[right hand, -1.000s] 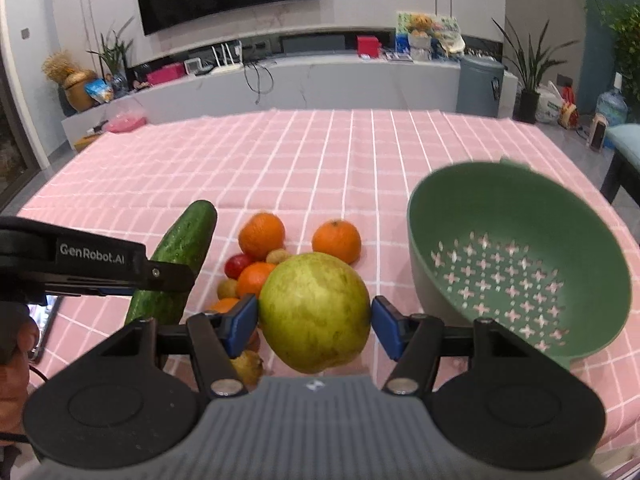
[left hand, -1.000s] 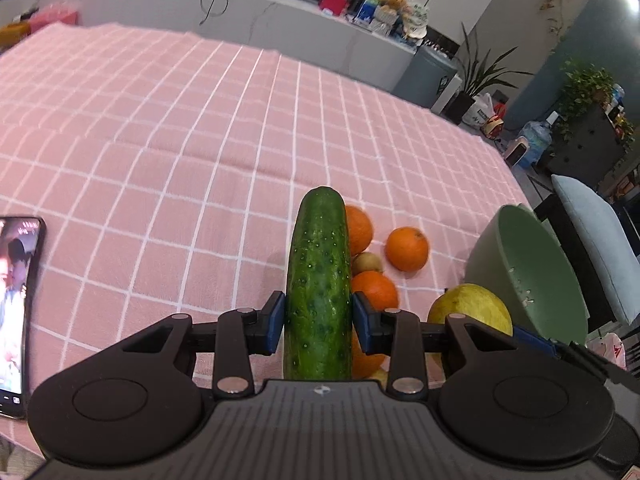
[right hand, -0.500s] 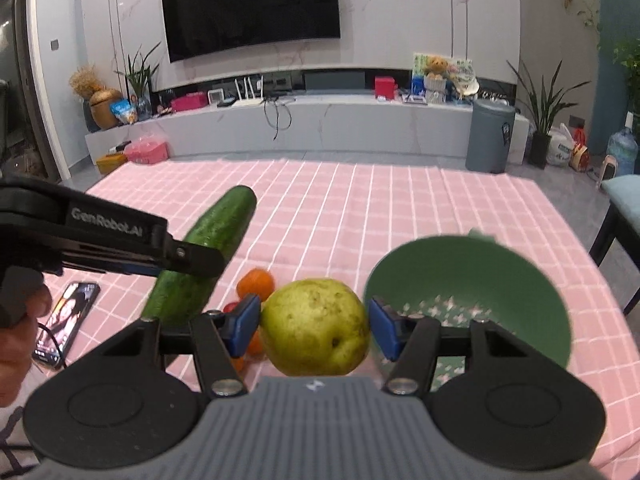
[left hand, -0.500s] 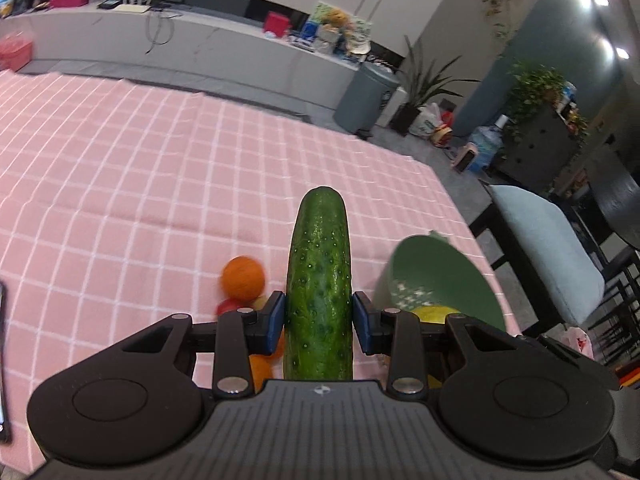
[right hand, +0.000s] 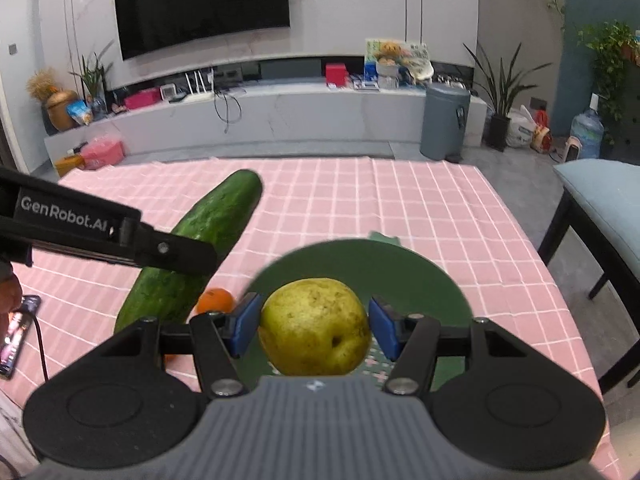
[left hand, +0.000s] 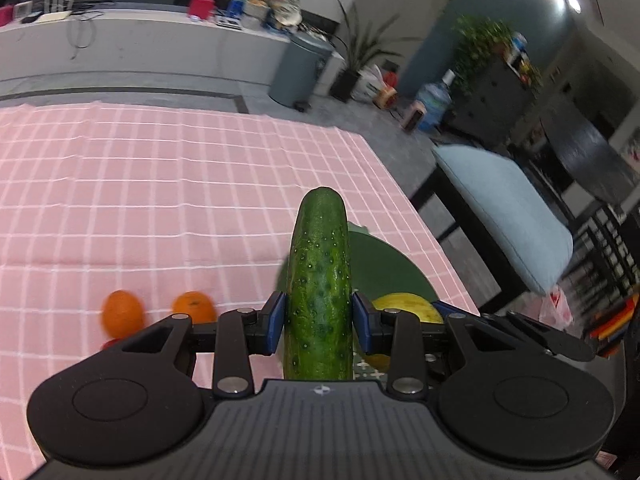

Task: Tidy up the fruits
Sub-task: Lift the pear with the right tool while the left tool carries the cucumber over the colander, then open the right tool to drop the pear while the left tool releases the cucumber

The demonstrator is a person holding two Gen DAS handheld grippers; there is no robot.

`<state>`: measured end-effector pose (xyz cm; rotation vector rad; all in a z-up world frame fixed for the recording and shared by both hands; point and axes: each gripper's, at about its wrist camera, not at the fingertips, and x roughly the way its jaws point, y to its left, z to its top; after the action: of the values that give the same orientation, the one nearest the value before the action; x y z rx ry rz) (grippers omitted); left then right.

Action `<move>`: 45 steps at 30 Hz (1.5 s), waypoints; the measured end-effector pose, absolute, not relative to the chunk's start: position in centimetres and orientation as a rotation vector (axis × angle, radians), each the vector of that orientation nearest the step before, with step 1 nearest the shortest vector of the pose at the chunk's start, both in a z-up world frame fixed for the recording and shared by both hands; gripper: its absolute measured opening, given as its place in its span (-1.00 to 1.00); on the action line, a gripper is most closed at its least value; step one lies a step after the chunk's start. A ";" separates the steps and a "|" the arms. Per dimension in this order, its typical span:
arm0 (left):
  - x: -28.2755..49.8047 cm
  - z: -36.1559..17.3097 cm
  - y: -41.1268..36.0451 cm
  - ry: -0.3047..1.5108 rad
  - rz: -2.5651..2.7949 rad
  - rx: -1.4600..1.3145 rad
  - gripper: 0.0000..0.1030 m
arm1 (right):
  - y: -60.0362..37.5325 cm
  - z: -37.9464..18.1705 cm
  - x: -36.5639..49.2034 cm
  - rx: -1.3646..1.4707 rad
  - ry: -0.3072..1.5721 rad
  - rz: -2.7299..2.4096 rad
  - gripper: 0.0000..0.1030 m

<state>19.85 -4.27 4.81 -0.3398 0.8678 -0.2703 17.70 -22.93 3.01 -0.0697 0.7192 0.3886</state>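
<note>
A long green cucumber [left hand: 320, 276] stands between the blue pads of my left gripper [left hand: 318, 322], which is shut on it, the tip pointing away from me. My right gripper [right hand: 314, 326] is shut on a yellow-green pear [right hand: 314, 332] and hovers over the green colander bowl [right hand: 360, 260]. In the right wrist view the cucumber [right hand: 216, 224] and the left gripper's black body [right hand: 120, 236] hang just left of the bowl. From the left wrist, the bowl [left hand: 380, 264] and the pear [left hand: 408, 308] show behind the cucumber. Two oranges [left hand: 122, 314] [left hand: 194, 306] lie on the pink checked cloth.
One orange [right hand: 214, 300] shows under the cucumber. A phone [right hand: 16, 332] with a cable lies at the table's left edge, by a hand. A light blue chair [right hand: 600, 192] stands off the right edge. The bowl sits near the table's right side.
Both grippers have risen and travelled right with their fruit. The bowl now lies under the pear, and the oranges have slid to the left in the left wrist view.
</note>
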 end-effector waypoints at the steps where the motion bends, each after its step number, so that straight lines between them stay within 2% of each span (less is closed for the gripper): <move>1: 20.4 4.6 -4.8 0.882 -0.282 -0.334 -0.22 | -23.1 2.8 18.1 -0.076 0.730 0.387 0.10; 9: 23.5 1.2 -7.8 1.068 -0.311 -0.259 -0.22 | -23.5 0.5 20.7 -0.144 0.817 0.396 0.09; 19: 25.5 -0.7 -8.9 1.211 -0.335 -0.172 -0.22 | -22.8 -2.2 22.1 -0.232 0.899 0.418 0.10; 33: 25.9 -1.3 -9.2 1.244 -0.344 -0.146 -0.22 | -22.0 -3.1 22.8 -0.314 0.967 0.441 0.11; 35: 25.7 -1.2 -9.1 1.239 -0.347 -0.150 -0.19 | -21.9 -2.9 22.5 -0.333 0.967 0.435 0.11; 37: 25.6 -1.1 -9.1 1.236 -0.357 -0.153 -0.07 | -21.8 -2.6 22.2 -0.362 0.948 0.426 0.15; 38: 25.5 -1.0 -9.0 1.233 -0.361 -0.157 -0.05 | -21.7 -2.4 22.1 -0.372 0.944 0.424 0.22; 43: 25.1 -0.7 -8.8 1.225 -0.368 -0.158 0.02 | -22.1 -1.7 21.7 -0.369 0.950 0.416 0.25; 45: 24.7 -0.3 -8.6 1.212 -0.377 -0.168 0.06 | -22.3 -1.3 21.4 -0.354 0.947 0.412 0.32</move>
<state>24.71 -8.61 -0.31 -0.1675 1.2119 -0.3767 21.41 -22.27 -1.30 -0.3539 0.9474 0.4125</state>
